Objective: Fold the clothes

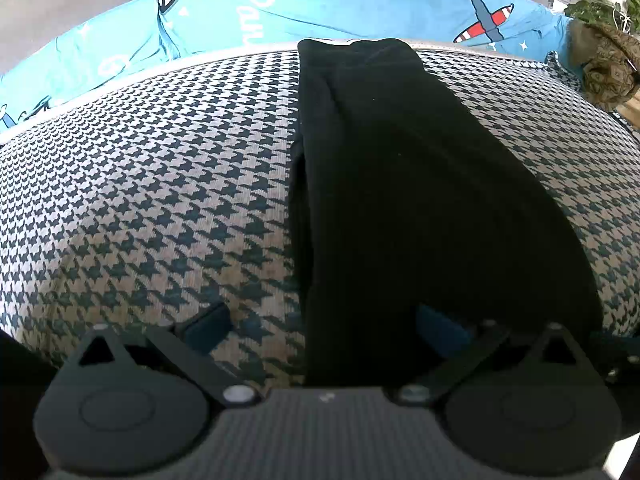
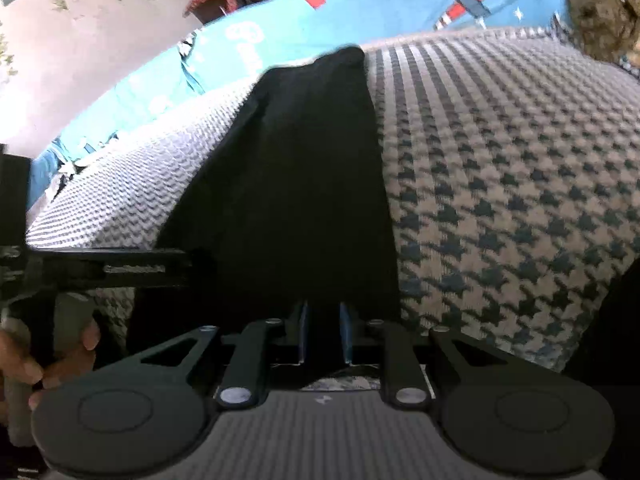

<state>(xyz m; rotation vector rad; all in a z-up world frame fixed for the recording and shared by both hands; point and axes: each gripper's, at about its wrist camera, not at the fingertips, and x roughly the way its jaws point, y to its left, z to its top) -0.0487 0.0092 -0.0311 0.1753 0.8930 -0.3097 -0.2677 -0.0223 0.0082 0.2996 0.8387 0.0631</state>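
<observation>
The left gripper [image 1: 320,326] spreads its jaws wide over the near end of black trousers [image 1: 400,184]; the right gripper [image 2: 323,330] pinches that near edge. The trousers stretch across a houndstooth blanket [image 1: 160,168] toward a blue sheet [image 1: 304,12] beyond.

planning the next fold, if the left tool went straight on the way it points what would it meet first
Most likely the black garment: it already lies between the open left tool fingers and runs straight ahead over the houndstooth cover. Beyond it sits the blue bedding, though depth is unclear.
</observation>
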